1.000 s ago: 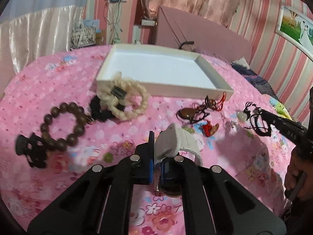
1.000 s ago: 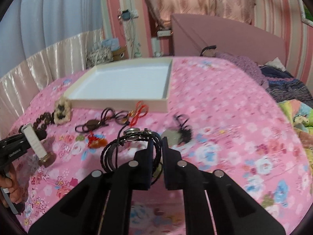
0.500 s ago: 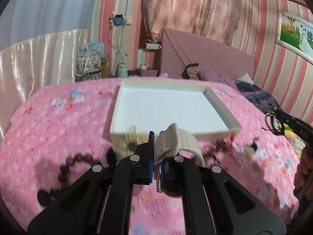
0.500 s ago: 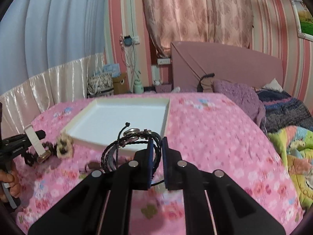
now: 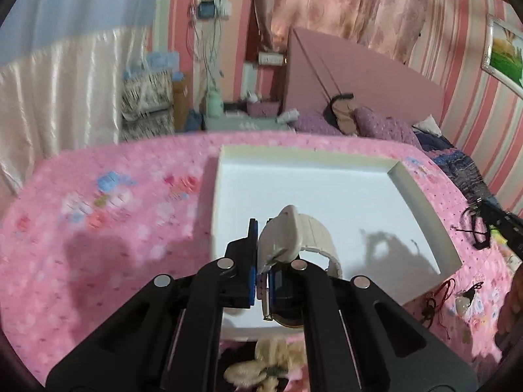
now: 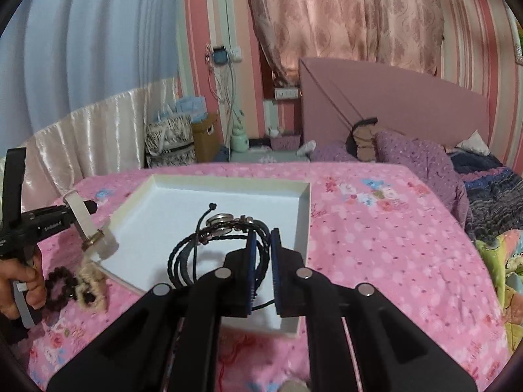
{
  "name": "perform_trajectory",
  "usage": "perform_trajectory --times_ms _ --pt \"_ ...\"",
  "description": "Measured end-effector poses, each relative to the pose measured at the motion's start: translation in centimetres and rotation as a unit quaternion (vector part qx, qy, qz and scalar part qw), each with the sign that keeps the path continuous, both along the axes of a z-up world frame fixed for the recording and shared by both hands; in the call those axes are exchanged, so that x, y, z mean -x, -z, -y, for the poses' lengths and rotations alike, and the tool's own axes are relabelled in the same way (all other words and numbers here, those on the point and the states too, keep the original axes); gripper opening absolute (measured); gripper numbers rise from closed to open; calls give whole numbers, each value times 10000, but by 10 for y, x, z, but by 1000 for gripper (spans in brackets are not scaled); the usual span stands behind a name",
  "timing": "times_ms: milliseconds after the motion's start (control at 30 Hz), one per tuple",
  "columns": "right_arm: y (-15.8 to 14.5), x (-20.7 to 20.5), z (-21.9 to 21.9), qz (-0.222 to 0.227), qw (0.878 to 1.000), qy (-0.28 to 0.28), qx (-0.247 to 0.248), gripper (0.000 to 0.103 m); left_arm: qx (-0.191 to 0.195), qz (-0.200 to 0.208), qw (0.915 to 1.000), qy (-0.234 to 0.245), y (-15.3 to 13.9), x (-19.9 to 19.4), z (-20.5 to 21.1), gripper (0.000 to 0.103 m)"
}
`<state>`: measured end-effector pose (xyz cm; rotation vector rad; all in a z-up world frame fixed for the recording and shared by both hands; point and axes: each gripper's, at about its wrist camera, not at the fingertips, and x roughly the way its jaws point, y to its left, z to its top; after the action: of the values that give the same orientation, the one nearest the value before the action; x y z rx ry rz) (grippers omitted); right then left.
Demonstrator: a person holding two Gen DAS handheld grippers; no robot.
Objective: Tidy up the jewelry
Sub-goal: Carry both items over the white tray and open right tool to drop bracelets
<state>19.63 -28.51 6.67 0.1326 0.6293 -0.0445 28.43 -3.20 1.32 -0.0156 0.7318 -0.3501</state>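
A white shallow tray lies on the pink flowered bedspread. My left gripper is shut on a white-strapped watch and holds it over the tray's near edge; the watch also shows from the side in the right wrist view. My right gripper is shut on a black braided cord bracelet with a metal charm, hanging above the tray's floor. The right gripper with its black cords appears at the right edge of the left wrist view.
A cream scrunchie and a dark bead bracelet lie on the bedspread by the tray's near corner. Red cord pieces and a pendant lie to the tray's right. A pink headboard and purple pillows stand behind.
Both grippers have travelled forward from the loose jewelry on the bedspread to above the tray, each still gripping its piece. The tray now looms larger and nearer in both views.
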Motion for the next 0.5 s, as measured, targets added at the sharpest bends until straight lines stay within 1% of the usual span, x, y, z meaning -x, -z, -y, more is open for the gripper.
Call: perform_trajectory --times_ms 33,100,133,167,233,300,333,400,500 --pt "6 -7 0 -91 9999 -24 -55 8 -43 -141 9999 -11 9 -5 1 3" --pt "23 -21 0 -417 9990 -92 -149 8 -164 -319 9994 -27 22 -11 4 3" --pt "29 -24 0 -509 9984 -124 -210 8 -341 -411 9986 -30 30 -14 6 3" --pt "37 -27 -1 -646 9977 -102 -151 8 -469 -475 9977 -67 35 -16 5 3" --pt "50 -31 -1 -893 9959 -122 -122 8 -572 -536 9968 -159 38 -17 1 3" --pt "63 -32 4 -1127 9936 -22 -34 8 -517 -668 9962 -207 40 -19 -7 3" --pt "68 -32 8 -1214 9926 52 -28 8 -518 -676 9962 -195 40 -18 -10 3" --pt "73 -31 14 -1280 9917 79 -119 5 -650 -647 9957 -164 40 -17 -10 3" --pt "74 -31 9 -1299 9915 12 97 5 -878 -599 9942 -187 41 -12 -11 5"
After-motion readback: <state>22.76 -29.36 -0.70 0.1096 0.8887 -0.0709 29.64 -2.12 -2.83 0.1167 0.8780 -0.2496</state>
